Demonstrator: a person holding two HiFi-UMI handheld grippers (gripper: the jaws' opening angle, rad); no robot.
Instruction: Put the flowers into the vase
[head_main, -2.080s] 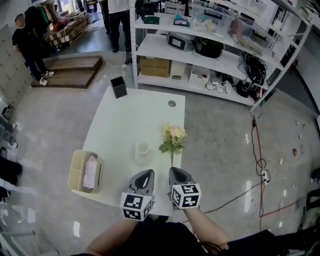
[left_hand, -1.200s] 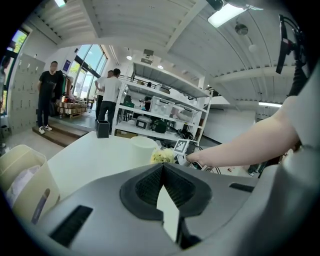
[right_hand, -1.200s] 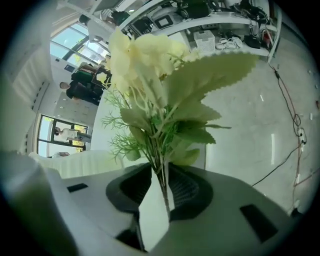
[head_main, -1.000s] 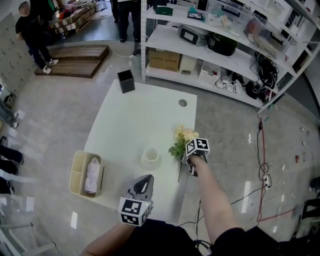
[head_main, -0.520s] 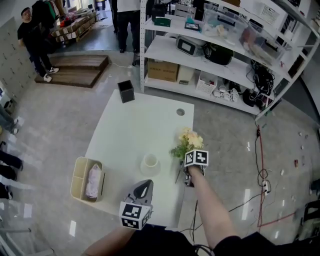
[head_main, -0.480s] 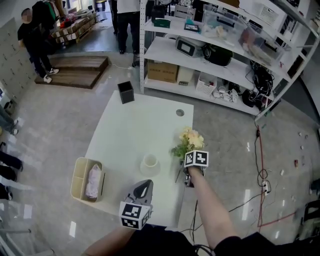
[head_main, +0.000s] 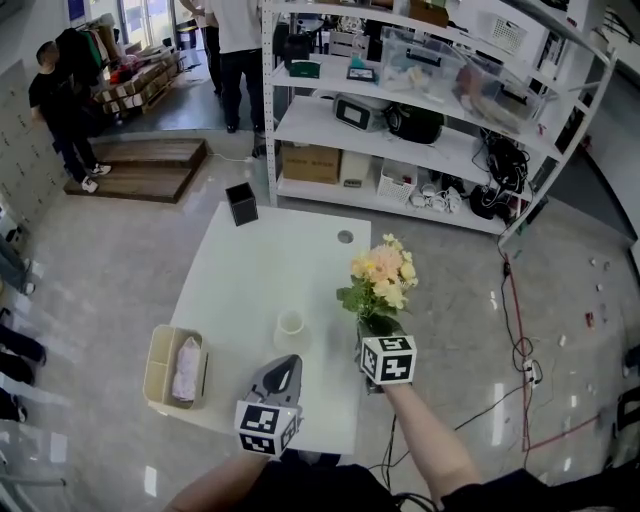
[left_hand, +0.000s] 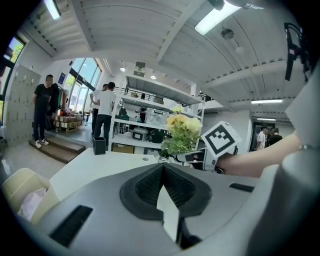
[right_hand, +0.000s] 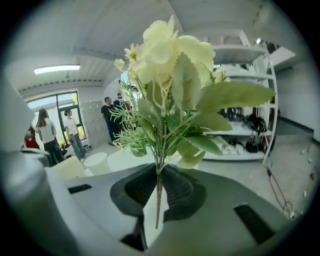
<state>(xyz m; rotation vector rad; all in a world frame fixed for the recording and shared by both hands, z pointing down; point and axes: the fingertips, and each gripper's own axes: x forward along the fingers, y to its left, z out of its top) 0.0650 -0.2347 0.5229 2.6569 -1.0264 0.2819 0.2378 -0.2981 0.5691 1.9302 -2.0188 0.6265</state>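
Left gripper: near edge of table, jaws together and empty, apparently parked clear.
Right gripper: near right edge, jaws clamped on the stem of the flowers. The bunch is upright, stem down, likely for insertion.
Vase: mid-table, empty, left of the flowers.
Black box: far left corner.

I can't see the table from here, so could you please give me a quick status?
Right tongs shut on flowers, left tongs shut, empty. Flowers upright, not yet in vase. Nothing between them.
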